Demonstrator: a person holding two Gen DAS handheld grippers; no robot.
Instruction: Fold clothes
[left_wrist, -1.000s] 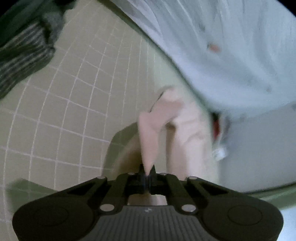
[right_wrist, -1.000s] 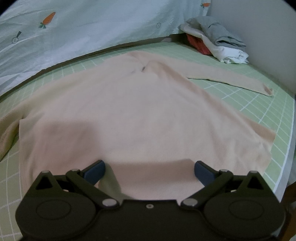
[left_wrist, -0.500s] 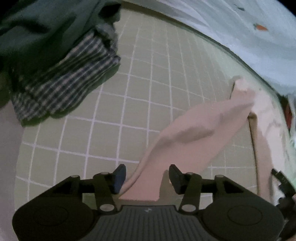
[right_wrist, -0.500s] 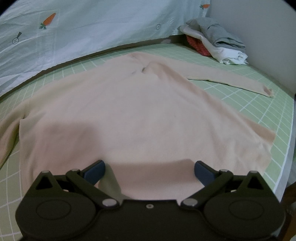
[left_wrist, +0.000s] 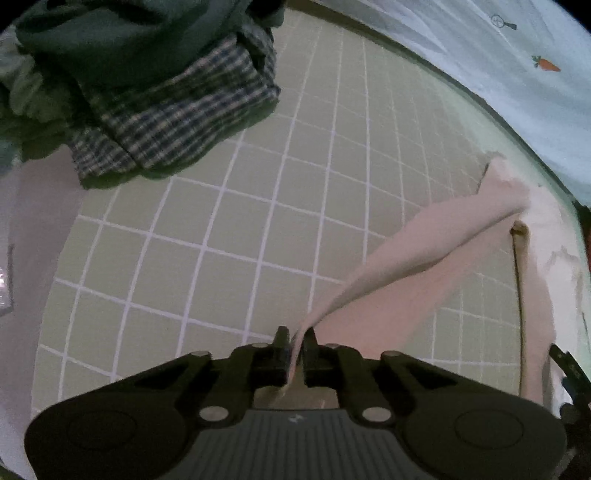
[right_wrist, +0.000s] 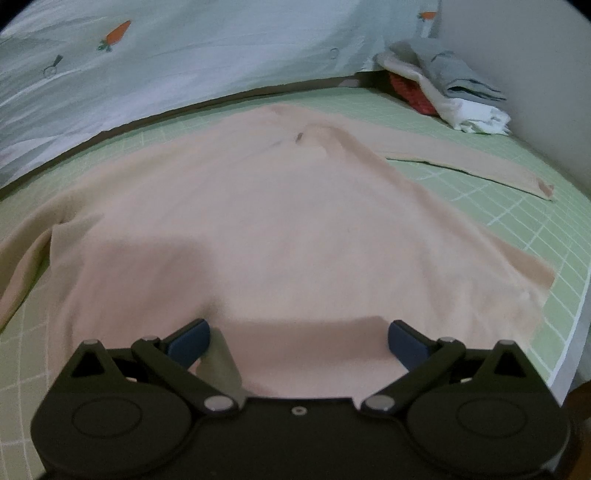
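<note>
Sweater (right_wrist: 280, 221) in beige lies spread flat on the green grid mat (right_wrist: 517, 184), body unfolded, far sleeve out sideways. Left gripper (left_wrist: 295, 345) is clenched on the near sleeve cuff (left_wrist: 406, 280); right gripper (right_wrist: 297, 338) gapes over the hem. Folded pile (right_wrist: 447, 92) waits in the corner, folding mostly left

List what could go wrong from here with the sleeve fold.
1. The left claw pinches only a thin edge of the sleeve; it may slip out when pulled.
2. The right claw is open over the sweater and pins nothing, so a sleeve pull could drag and wrinkle the body.
3. The plaid pile lies close by on the mat; a wide swing could snag it.
</note>
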